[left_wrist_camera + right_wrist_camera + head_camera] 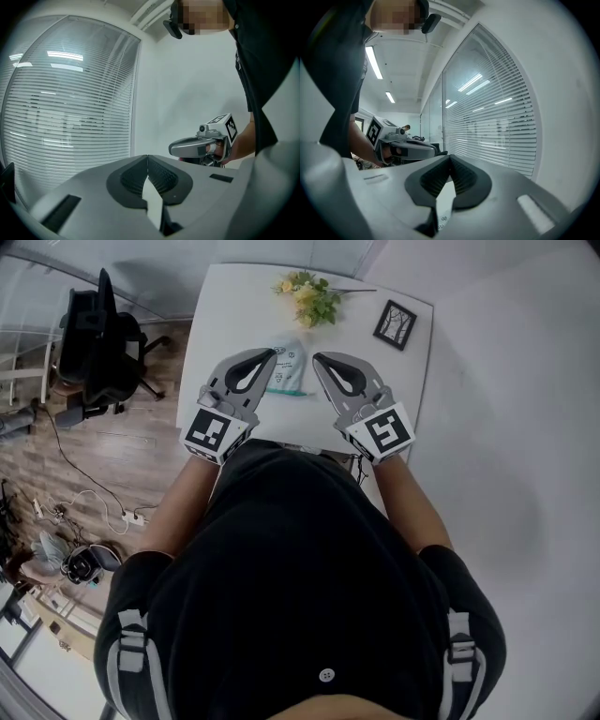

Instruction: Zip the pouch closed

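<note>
Pouch (287, 365) on worktop (225, 306) looks light, limp and slick, so I'd pin one end and pinch by the teal zip edge (286, 391); left claw (270, 353) and right claw (317, 358) are both closed, empty.

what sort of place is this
Probably an office: a black swivel chair near a white table, a glass wall with slatted blinds, and ceiling strip lights.

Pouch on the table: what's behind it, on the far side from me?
Behind the pouch lie yellow flowers, with a black picture frame farther right, on the white table. The left gripper covers part of the pouch's left edge.
</note>
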The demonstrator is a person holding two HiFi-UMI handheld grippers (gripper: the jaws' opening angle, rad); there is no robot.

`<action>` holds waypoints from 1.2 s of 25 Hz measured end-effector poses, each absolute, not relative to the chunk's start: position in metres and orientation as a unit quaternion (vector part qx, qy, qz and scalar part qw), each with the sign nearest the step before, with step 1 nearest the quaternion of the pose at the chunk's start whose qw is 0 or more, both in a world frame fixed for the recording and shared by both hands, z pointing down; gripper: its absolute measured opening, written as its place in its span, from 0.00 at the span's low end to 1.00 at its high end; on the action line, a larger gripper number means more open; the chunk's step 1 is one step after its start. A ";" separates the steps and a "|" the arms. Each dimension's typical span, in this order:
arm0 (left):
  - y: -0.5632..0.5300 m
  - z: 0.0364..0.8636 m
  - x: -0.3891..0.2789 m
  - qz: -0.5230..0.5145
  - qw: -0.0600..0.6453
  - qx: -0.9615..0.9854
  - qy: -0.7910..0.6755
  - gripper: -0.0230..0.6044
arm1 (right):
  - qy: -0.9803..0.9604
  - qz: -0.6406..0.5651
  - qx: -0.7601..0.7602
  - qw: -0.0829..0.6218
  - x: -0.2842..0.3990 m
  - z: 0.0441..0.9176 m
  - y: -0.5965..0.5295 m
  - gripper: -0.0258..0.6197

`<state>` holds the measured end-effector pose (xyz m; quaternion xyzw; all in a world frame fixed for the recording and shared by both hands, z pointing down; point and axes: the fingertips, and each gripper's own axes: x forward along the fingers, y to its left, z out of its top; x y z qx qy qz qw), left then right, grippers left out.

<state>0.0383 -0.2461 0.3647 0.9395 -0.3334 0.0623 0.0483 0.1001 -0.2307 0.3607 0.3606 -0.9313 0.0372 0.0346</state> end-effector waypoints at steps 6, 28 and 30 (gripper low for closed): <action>-0.247 0.365 0.037 0.060 0.051 0.939 -0.335 0.05 | -0.929 0.034 0.367 0.032 0.100 0.360 -0.232 0.06; -0.247 0.372 0.034 0.066 0.060 0.938 -0.335 0.05 | -0.927 0.033 0.373 0.024 0.103 0.355 -0.235 0.06; -0.247 0.372 0.034 0.067 0.059 0.938 -0.335 0.05 | -0.926 0.033 0.374 0.024 0.103 0.355 -0.236 0.06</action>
